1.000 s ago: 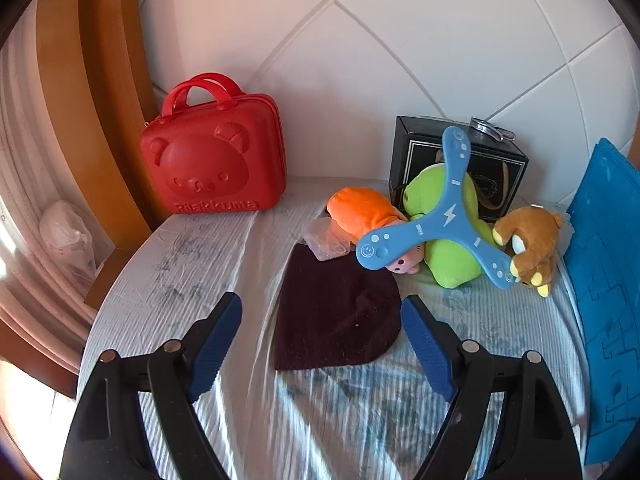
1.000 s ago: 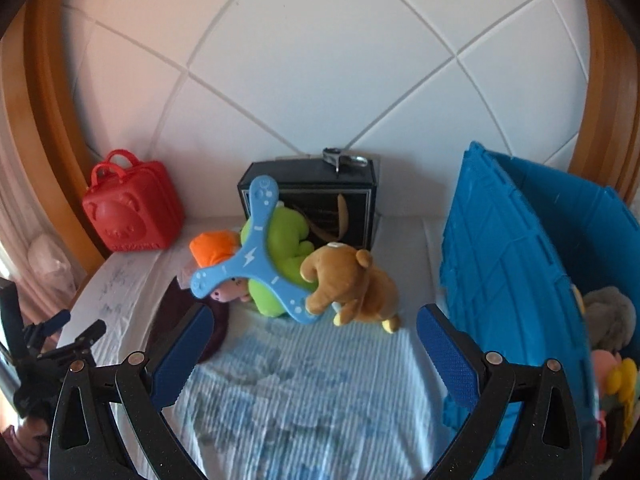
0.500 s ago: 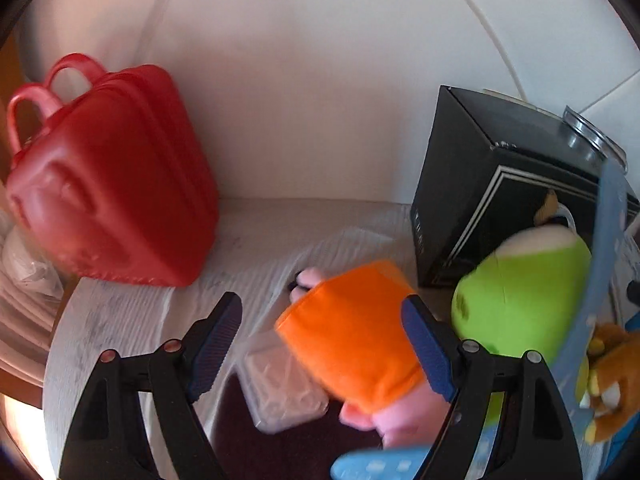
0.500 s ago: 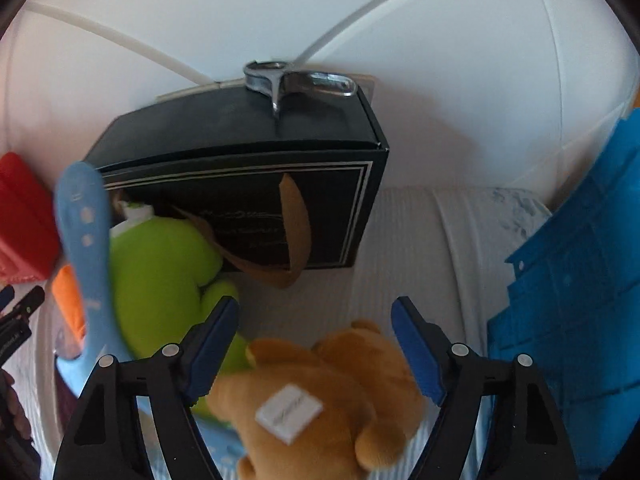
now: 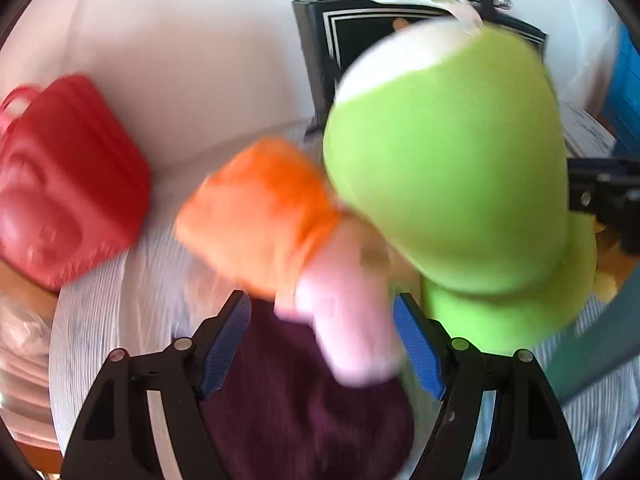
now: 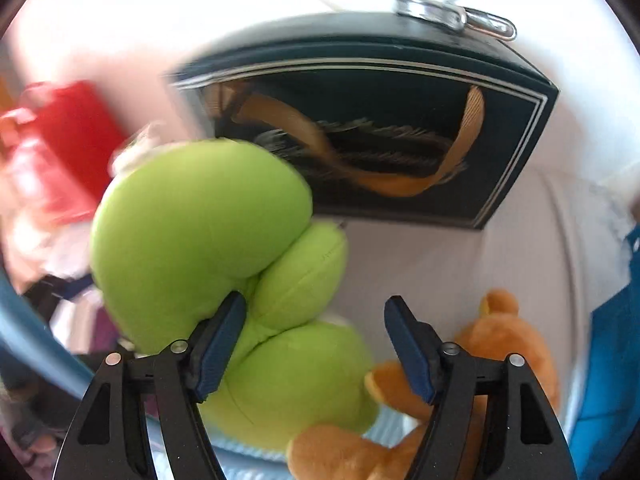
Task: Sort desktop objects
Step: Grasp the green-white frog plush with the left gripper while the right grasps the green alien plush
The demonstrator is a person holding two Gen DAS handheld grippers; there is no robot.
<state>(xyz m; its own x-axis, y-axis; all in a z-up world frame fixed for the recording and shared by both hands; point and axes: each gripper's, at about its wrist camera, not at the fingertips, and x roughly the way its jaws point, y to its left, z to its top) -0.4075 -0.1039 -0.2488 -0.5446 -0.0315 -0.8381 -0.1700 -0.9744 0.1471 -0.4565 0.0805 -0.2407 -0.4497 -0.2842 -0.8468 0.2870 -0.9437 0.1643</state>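
While the left gripper (image 5: 320, 344) closes around the pink-and-orange plush (image 5: 320, 264) at lower centre, the right gripper (image 6: 314, 344) closes over the green plush (image 6: 224, 248) (neither yet pinched), so crowding could snag the brown bear (image 6: 496, 352).

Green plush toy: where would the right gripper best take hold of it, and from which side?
Grip the narrow waist of the green plush toy, between its big round head and lower body, coming from above. The head looks too wide. The right gripper is closing there, nothing pinched yet.
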